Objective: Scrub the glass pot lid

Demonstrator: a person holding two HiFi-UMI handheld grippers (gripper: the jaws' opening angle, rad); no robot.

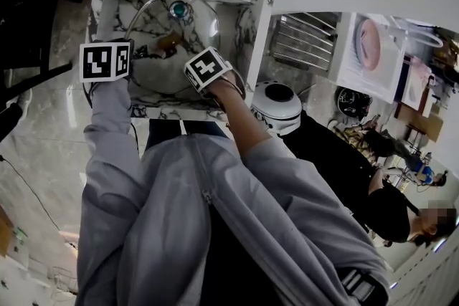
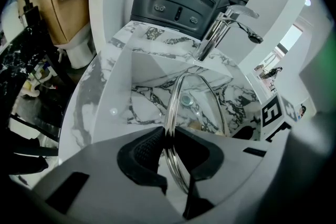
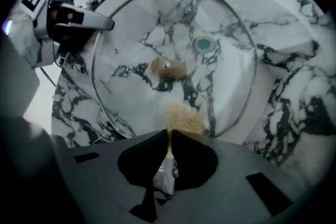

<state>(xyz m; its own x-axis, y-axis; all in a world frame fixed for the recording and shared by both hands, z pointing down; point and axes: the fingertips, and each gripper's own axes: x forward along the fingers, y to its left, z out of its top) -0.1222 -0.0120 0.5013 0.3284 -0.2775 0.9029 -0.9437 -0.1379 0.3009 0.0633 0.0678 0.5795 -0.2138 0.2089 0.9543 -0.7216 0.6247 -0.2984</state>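
Two grippers are busy here. My left gripper (image 2: 169, 138) is partly closed and pinches the metal rim (image 2: 170, 107) of the glass lid (image 3: 131, 44), which stands on its edge over the marble sink (image 3: 294, 92). My right gripper (image 3: 169, 136) is squeezed tight on a tan scrub pad (image 3: 182, 117), close to the lower part of the glass (touching or not, I can't tell). I think the lid is hard and a bit heavy, and it could break if it bumps the stone. Wet glass would be slippery, so the rim is a good place to hold, or the wooden knob (image 3: 168, 67). I'd push gently with the soft pad.
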